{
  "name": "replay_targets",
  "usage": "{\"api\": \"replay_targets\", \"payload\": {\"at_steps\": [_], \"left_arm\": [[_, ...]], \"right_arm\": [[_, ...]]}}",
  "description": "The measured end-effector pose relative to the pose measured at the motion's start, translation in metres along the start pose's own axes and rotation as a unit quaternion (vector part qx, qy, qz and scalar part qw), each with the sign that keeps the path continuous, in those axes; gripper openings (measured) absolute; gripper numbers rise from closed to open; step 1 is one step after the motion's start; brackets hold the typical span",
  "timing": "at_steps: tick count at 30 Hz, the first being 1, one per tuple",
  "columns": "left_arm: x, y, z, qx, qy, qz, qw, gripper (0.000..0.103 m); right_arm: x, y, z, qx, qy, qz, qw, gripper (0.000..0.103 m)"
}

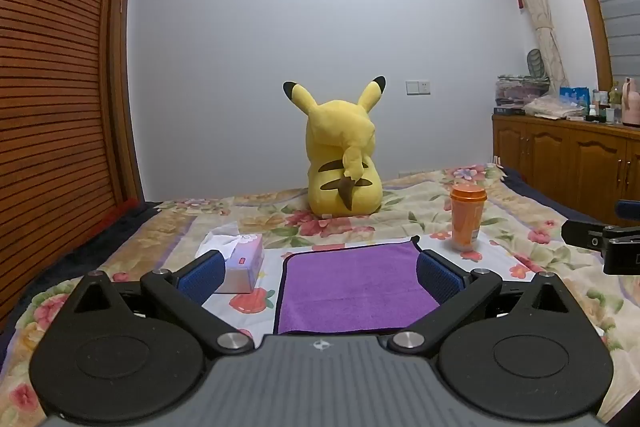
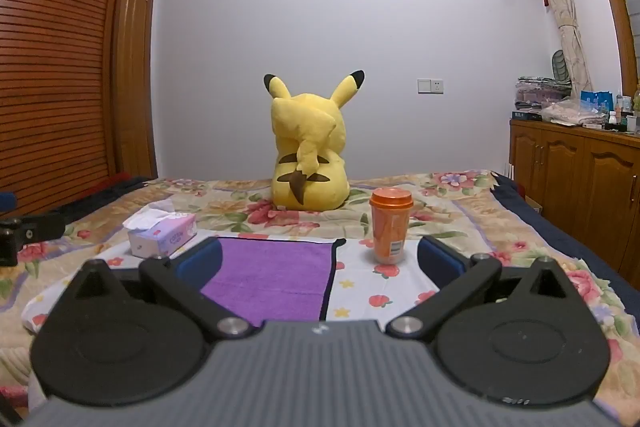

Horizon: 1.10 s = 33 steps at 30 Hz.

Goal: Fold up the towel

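Observation:
A purple towel [image 1: 356, 287] with a dark edge lies flat on the flowered bed cover, in front of both grippers; it also shows in the right wrist view [image 2: 276, 279]. A fold line crosses it. My left gripper [image 1: 320, 273] is open and empty, held above the near part of the towel, its blue pads on either side of it. My right gripper [image 2: 320, 263] is open and empty, over the towel's right edge. Part of the right gripper shows at the right edge of the left wrist view [image 1: 600, 243].
A tissue box [image 1: 240, 267] lies left of the towel, and an orange cup with a lid [image 1: 466, 217] stands to its right. A yellow plush toy [image 1: 344, 167] sits at the far end of the bed. Wooden cabinets [image 2: 580, 179] stand on the right.

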State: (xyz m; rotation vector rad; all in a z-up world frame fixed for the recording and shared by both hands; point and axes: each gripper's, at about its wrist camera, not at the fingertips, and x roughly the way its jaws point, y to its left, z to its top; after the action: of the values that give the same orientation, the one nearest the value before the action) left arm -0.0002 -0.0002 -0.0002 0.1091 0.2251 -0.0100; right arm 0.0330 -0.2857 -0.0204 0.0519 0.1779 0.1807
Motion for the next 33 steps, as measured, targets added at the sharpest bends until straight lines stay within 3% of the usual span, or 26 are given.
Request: {"api": "replay_targets", "payload": {"at_steps": [33], "left_arm": [[0.0001,0.0003,-0.0002,0.001,-0.002,0.000,1.0000,0.103]], "right_arm": [[-0.0002,-0.0028,0.0007,-0.001,-0.001,0.000,1.000,0.103]]}}
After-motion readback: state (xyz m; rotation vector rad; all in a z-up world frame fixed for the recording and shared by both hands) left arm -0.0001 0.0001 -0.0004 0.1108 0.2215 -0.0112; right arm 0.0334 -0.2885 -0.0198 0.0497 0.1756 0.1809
